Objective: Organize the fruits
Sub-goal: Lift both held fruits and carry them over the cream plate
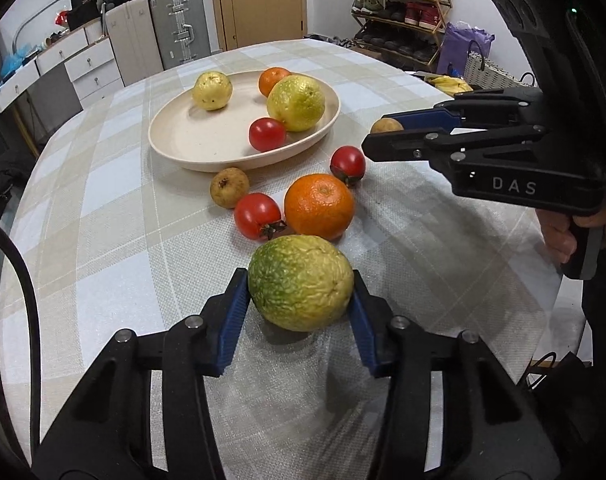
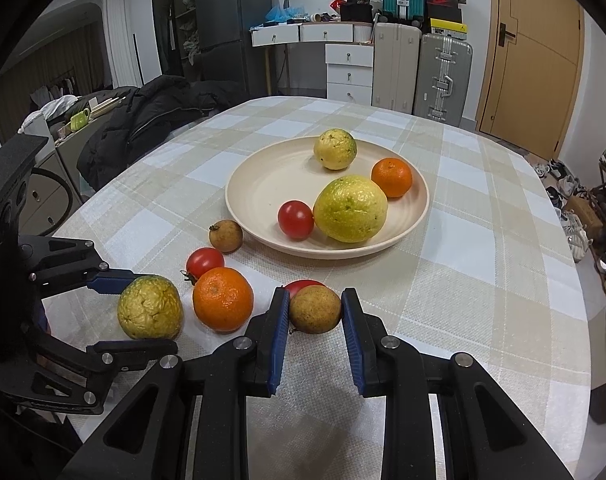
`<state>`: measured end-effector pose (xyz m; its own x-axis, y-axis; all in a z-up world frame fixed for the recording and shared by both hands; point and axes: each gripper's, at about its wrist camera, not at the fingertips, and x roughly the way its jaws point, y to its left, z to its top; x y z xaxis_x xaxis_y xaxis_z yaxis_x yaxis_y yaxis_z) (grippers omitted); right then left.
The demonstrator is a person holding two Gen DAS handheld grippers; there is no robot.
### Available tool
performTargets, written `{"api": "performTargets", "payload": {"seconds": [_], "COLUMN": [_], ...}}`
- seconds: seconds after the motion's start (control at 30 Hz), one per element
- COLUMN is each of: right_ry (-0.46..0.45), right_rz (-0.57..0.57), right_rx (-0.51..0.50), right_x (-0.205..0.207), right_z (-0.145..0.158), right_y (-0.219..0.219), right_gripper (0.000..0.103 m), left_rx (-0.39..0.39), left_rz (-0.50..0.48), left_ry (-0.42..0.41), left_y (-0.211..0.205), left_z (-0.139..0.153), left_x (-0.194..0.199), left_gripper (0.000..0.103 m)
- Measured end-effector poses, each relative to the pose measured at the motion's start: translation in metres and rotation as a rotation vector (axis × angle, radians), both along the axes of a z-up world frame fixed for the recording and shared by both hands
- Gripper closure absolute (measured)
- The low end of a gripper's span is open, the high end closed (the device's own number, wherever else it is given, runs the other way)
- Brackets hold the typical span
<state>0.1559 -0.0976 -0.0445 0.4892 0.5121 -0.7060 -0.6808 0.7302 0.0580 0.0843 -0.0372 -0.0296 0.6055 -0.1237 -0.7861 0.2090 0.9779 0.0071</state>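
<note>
Fruits surround a cream plate (image 2: 417,216): the left gripper (image 1: 301,300) pinches a wrinkled green-yellow citrus (image 1: 301,282) nearer than it, the right gripper (image 2: 315,312) clamps a small brown fruit (image 2: 315,309).

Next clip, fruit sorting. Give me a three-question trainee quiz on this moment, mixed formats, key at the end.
1. How many fruits lie in the plate?
2. True or false: the right gripper holds an orange.
3. Which fruit sits between the left gripper's jaws? A) red tomato B) green-yellow wrinkled fruit C) orange

Key:
1. Four: a small yellow fruit, a small orange, a big yellow fruit and a tomato.
2. False: it is shut on a small brown fruit.
3. B, the green-yellow wrinkled fruit; both pads touch it.
</note>
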Motion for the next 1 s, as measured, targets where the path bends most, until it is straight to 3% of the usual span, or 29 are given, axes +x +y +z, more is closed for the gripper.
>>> {"api": "performTargets", "payload": {"seconds": [0.53,1.0], "right_ry": [-0.015,-0.013], "right_rz": [-0.019,-0.048], "right_rx": [0.054,0.099], "right_x": [0.001,0.007], "right_z": [0.007,0.011], "right_y": [-0.006,-0.012], "right_gripper": [0.076,0.076], "left_rx": [-0.104,-0.107], "left_rz": [0.108,0.195], "left_ry": [-0.168,-0.228], "left_y": [0.025,0.044], "left_z": [0.036,0.043], "left_x": [-0.010,-0.009], "left_gripper": [0.058,0.058]}}
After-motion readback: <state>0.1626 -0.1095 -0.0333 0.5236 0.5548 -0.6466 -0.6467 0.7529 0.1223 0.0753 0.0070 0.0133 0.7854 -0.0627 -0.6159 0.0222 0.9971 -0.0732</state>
